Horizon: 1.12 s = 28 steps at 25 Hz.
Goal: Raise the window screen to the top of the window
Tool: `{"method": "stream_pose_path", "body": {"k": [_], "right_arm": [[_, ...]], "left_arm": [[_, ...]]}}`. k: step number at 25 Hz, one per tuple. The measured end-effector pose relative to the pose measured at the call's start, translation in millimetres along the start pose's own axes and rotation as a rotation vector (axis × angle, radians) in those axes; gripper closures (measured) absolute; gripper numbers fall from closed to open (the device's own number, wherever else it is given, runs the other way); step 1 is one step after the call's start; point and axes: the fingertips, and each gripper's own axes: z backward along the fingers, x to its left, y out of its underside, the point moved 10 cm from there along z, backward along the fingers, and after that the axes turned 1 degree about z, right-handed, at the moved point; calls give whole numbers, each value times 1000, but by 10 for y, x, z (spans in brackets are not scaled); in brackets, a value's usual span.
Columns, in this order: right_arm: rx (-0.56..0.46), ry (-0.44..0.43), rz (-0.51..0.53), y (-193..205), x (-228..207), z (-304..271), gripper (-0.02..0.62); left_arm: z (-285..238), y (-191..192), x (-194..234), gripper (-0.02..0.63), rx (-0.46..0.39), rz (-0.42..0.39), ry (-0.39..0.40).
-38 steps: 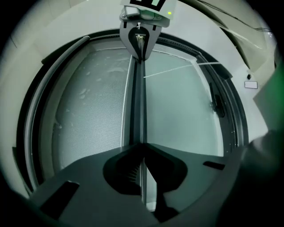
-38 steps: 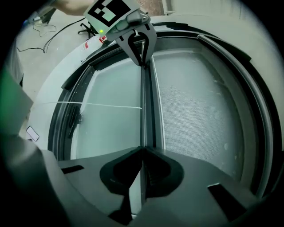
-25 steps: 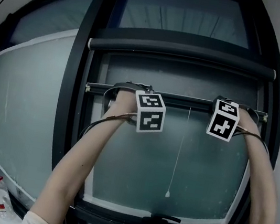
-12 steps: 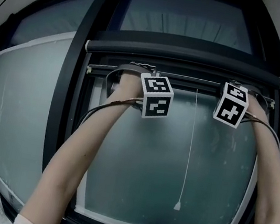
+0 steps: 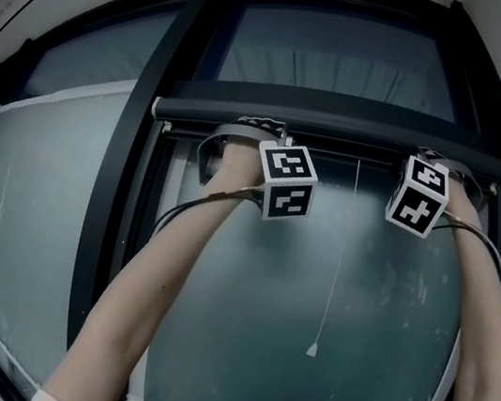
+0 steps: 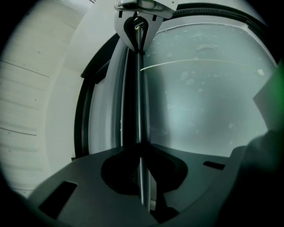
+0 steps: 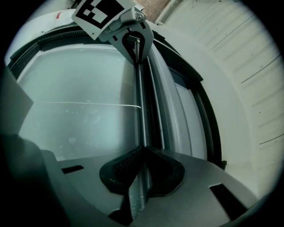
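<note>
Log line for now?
left tool: shut on screen bar | right tool: same | screen bar: just below top housing

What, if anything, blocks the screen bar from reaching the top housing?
Nothing visible. The left gripper and right gripper are shut on the screen bar, just under the top housing. The pull cord hangs below, out of the path.

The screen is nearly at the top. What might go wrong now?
1. The left tongs and right tongs each pinch only the thin screen bar. If one slips, the bar may tilt or spring away.
2. The bar sits just under the top housing, so pushing harder might bang it.
3. The pull cord hangs loose between the arms and might snag.
</note>
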Motion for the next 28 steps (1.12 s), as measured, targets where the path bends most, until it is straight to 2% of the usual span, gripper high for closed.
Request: {"method": "stream_pose_path", "body": {"k": [6, 10, 13, 14, 16, 18, 19, 23, 26, 28], "right_arm": [[-17, 0, 1, 34, 9, -17, 575], [-9, 31, -2, 9, 48, -1, 574], [-34, 80, -76, 47, 78, 51, 569], [-60, 98, -121, 58, 73, 116, 568], [-133, 134, -210, 64, 42, 303, 579], [-185, 152, -274, 61, 47, 470, 578], [-199, 151, -300, 59, 80, 535, 579], [-240, 141, -422, 114, 329, 789, 578], [-256, 123, -500, 143, 662, 1020, 579], [-272, 100, -591, 147, 875, 1183, 580]], "left_arm": [[-4, 36, 21, 586, -30, -2, 33], [-6, 47, 28, 586, -37, 42, 45], [60, 52, 32, 584, -39, 62, 26], [127, 69, 40, 584, -60, 98, -4], [309, 139, 74, 603, -140, 265, -63], [463, 201, 46, 603, -207, 442, -54], [519, 213, -6, 603, -221, 496, -36], [739, 139, -354, 603, -255, 606, -4], [999, 131, -745, 603, -293, 718, 69], [1188, 187, -988, 603, -297, 791, 120]]}}
